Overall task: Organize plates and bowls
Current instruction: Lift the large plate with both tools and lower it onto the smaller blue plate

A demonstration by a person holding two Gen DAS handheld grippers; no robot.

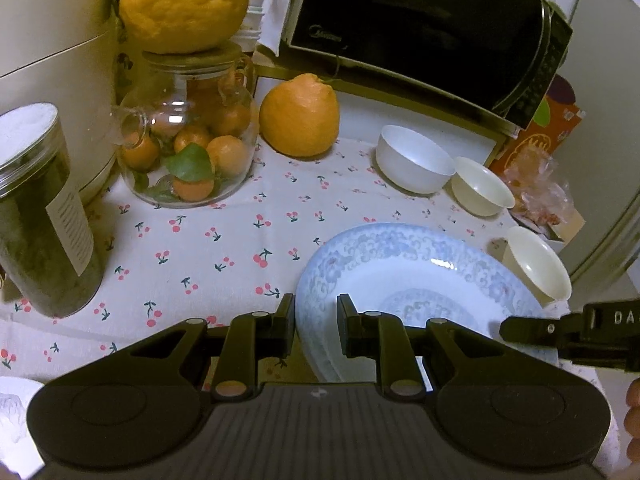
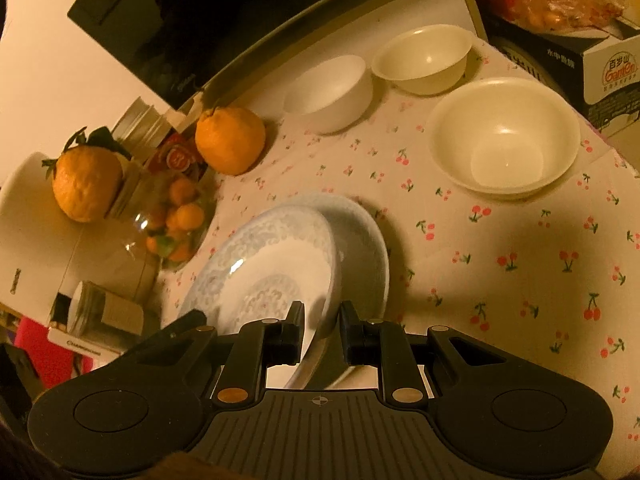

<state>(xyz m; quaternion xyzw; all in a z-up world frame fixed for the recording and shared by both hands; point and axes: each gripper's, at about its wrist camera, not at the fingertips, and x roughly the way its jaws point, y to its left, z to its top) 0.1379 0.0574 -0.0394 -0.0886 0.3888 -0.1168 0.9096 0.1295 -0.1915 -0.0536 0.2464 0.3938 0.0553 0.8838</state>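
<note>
A blue-patterned plate (image 1: 420, 272) rests tilted on a second blue plate (image 2: 368, 248) on the cherry-print cloth; it also shows in the right wrist view (image 2: 272, 268). My left gripper (image 1: 316, 320) straddles the plate's left rim with a gap between the fingers. My right gripper (image 2: 322, 328) straddles the opposite rim of the upper plate, also with a gap; its finger shows in the left wrist view (image 1: 532, 326). A white bowl (image 1: 412, 160), a cream bowl (image 1: 480, 188) and a second cream bowl (image 1: 536, 268) stand beyond the plates.
A glass jar of small oranges (image 1: 188, 152) with a big citrus (image 1: 184, 4) on its lid, a second citrus (image 1: 300, 116), a dark canister (image 1: 44, 216), a microwave (image 1: 424, 28) and a snack box (image 1: 532, 144) ring the cloth (image 1: 224, 248).
</note>
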